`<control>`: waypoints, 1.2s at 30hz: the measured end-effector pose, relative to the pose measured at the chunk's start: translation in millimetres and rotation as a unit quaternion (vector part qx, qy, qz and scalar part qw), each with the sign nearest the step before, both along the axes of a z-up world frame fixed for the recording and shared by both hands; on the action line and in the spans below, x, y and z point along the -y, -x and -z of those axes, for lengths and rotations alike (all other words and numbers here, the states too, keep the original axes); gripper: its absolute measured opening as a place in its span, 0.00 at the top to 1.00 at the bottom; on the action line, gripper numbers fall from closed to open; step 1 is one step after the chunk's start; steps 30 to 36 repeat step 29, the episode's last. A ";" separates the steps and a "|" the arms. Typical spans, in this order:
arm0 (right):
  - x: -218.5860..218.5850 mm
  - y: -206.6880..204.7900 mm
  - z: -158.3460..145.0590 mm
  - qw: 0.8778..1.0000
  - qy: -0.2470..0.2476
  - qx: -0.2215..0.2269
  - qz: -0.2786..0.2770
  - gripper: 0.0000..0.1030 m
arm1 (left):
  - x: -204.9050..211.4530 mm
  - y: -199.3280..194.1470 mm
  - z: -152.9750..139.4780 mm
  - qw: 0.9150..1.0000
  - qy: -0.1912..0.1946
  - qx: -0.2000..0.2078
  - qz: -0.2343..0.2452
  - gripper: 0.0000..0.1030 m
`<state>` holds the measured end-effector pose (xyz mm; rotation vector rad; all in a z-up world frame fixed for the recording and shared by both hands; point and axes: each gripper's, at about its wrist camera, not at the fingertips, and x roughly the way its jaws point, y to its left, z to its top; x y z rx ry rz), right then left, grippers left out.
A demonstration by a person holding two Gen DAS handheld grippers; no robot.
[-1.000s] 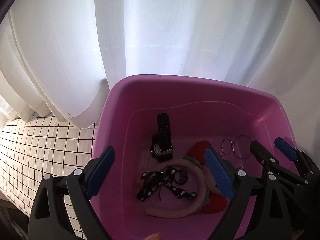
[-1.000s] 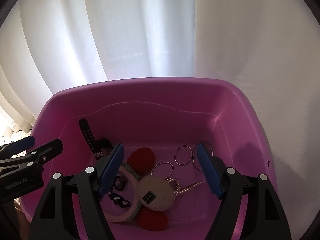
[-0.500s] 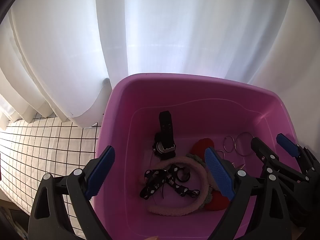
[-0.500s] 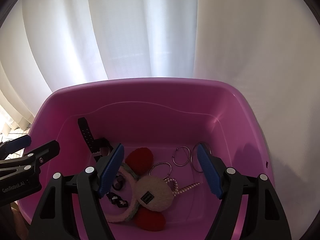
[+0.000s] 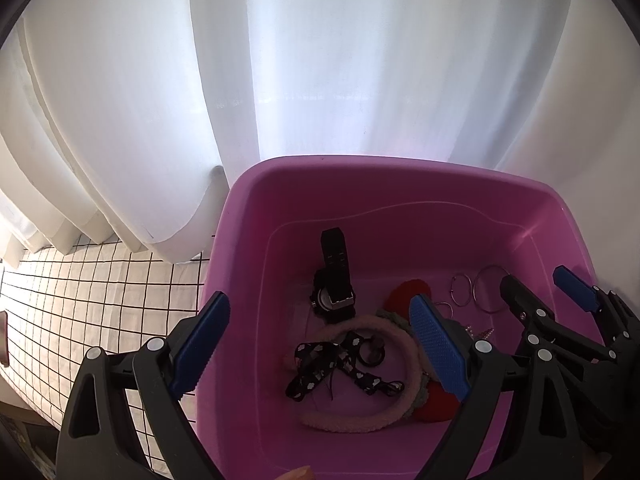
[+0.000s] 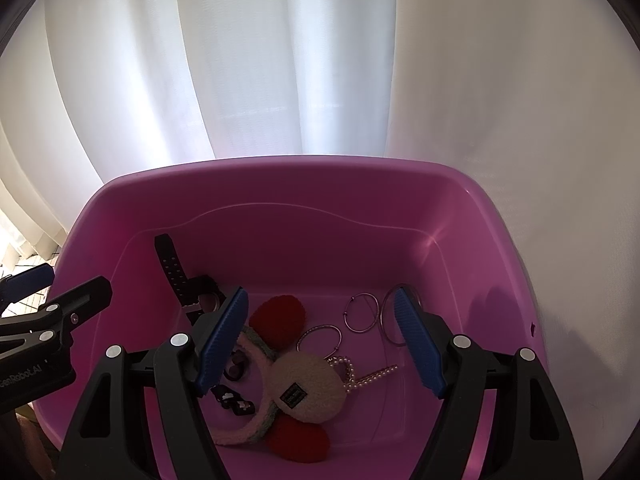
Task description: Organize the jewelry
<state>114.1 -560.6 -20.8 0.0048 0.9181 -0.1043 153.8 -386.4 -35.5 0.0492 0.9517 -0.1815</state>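
A pink plastic tub (image 5: 240, 240) (image 6: 500, 248) holds the jewelry. Inside lie a black watch (image 5: 334, 280) (image 6: 176, 268), a fuzzy pink headband (image 5: 360, 416) with red ears (image 6: 280, 320) and a cream pad (image 6: 306, 386), a black bow with white hearts (image 5: 316, 372), several silver hoops (image 5: 486, 288) (image 6: 362, 314) and a pearl piece (image 6: 360, 376). My left gripper (image 5: 318, 312) hovers open over the tub's left half, nothing between its blue pads. My right gripper (image 6: 320, 304) hangs open over the right half, also holding nothing. Each gripper shows in the other's view (image 5: 560, 300) (image 6: 60, 300).
White curtains (image 5: 320, 80) hang right behind the tub. A white cloth with a black grid (image 5: 80, 300) lies to the left of it. A pale wall (image 6: 560, 160) stands on the right. A fingertip (image 5: 298, 474) peeks in at the bottom edge.
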 end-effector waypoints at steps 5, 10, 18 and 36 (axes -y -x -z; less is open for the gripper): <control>-0.3 -0.1 -0.1 1.000 0.002 0.000 0.000 0.30 | -0.3 0.2 -0.9 1.000 0.003 -0.001 0.002 0.13; -1.6 -0.6 0.1 1.000 0.005 0.000 0.000 0.30 | -0.6 0.1 -0.9 1.000 0.004 -0.004 0.004 0.13; -1.1 -0.7 0.0 1.000 0.004 0.000 0.001 0.30 | -3.5 0.2 -0.2 1.000 0.019 -0.010 0.005 0.13; -0.3 -0.3 -0.1 1.000 0.006 -0.001 0.000 0.30 | -1.9 2.5 -3.4 1.000 0.009 0.001 0.003 0.13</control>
